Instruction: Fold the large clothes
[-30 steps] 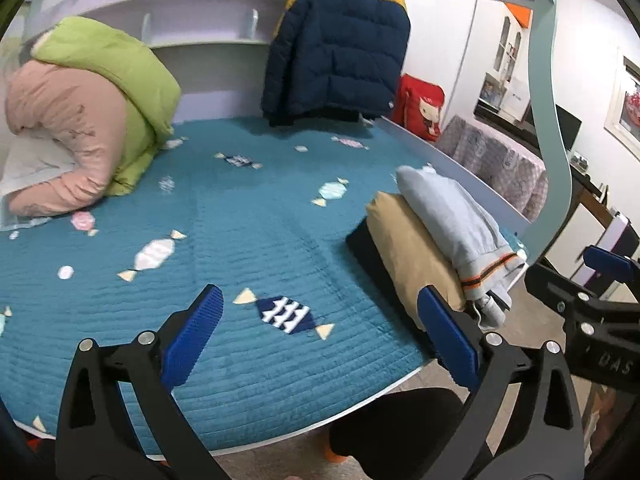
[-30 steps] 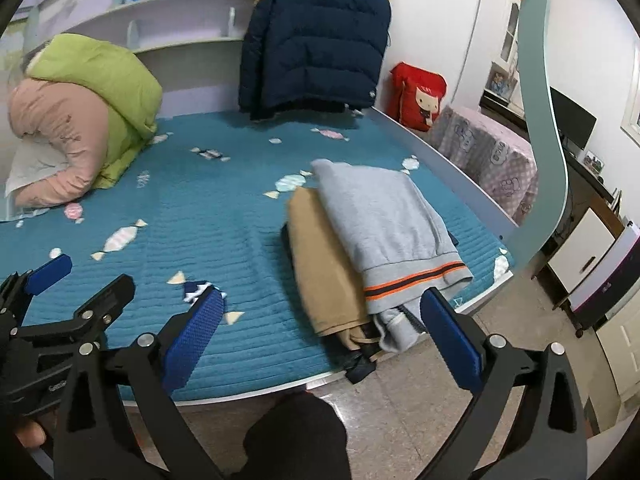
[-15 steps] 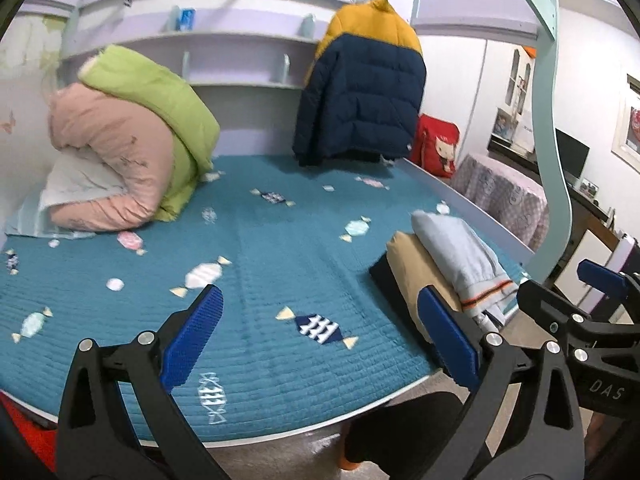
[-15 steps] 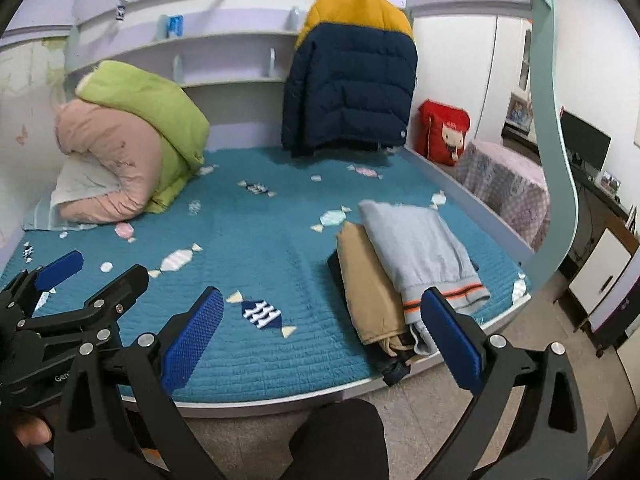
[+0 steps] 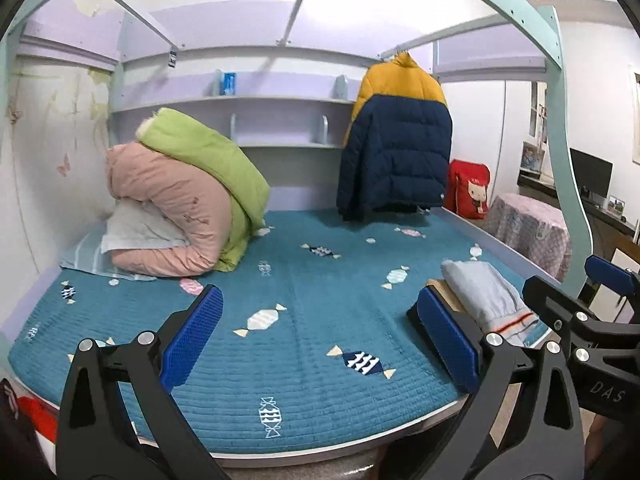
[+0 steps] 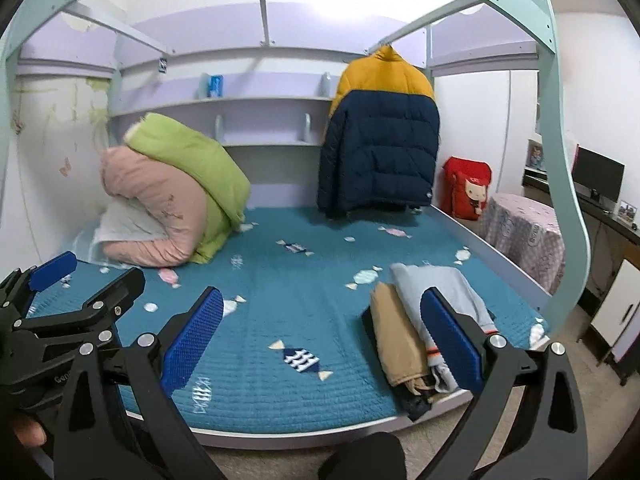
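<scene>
The left gripper [image 5: 318, 338] hangs spread wide and holds nothing, short of the near edge of the bed [image 5: 304, 404]. The right gripper [image 6: 322, 338] is just as wide and just as empty, level with it beside the bed edge. Neither touches any cloth.

Beyond the right gripper, at the bed's near right corner, lies the stack of clothes: a grey sweatshirt [image 6: 444, 292] with an orange stripe at its hem sits on top of a tan garment [image 6: 394, 332], with something dark under both that I cannot make out. All of them look folded already. The middle of the teal quilted cover is bare.

Farther back, a yellow and navy puffer jacket [image 5: 396, 148] hangs from the upper frame, and rolled pink and green bedding [image 5: 180, 208] leans against the left wall.

My reading is that this is a gap between garments: one pile is finished and no piece is in hand. The next move likely calls for fetching another large item, perhaps the hanging jacket, and spreading it flat on the open cover before any fold begins
</scene>
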### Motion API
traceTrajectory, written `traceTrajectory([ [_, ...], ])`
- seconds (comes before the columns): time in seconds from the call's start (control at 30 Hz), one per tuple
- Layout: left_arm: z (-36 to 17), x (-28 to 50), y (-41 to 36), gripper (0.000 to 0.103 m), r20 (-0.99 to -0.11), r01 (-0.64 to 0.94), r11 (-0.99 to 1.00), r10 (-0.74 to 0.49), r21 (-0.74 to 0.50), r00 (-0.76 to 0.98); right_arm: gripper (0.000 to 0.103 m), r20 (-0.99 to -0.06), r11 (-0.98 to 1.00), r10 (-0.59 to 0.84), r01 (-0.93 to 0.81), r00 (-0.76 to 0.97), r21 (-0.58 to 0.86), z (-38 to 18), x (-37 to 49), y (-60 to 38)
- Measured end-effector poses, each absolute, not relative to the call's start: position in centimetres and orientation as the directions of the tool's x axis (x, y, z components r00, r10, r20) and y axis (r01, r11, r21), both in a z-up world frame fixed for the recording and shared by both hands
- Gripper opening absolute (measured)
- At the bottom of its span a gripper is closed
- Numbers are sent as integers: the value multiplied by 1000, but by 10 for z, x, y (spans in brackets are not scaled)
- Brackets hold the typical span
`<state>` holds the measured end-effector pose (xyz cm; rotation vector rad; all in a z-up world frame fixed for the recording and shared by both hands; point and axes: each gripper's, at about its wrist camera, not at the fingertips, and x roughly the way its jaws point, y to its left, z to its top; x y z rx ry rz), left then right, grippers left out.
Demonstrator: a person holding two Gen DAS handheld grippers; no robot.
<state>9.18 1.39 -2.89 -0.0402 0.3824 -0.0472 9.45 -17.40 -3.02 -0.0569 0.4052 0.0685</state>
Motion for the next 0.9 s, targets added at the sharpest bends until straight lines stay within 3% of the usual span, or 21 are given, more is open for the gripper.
traceTrajectory([
  [0.5, 10, 56, 33, 98, -265, -69, 997, 61, -23, 962, 95, -270, 986, 156, -168, 950, -19, -6, 74, -162],
  [0.9, 11, 56, 31, 98, -259, -63, 998, 61, 2, 964, 96, -273, 989, 138, -149, 952, -22, -7, 73, -167],
])
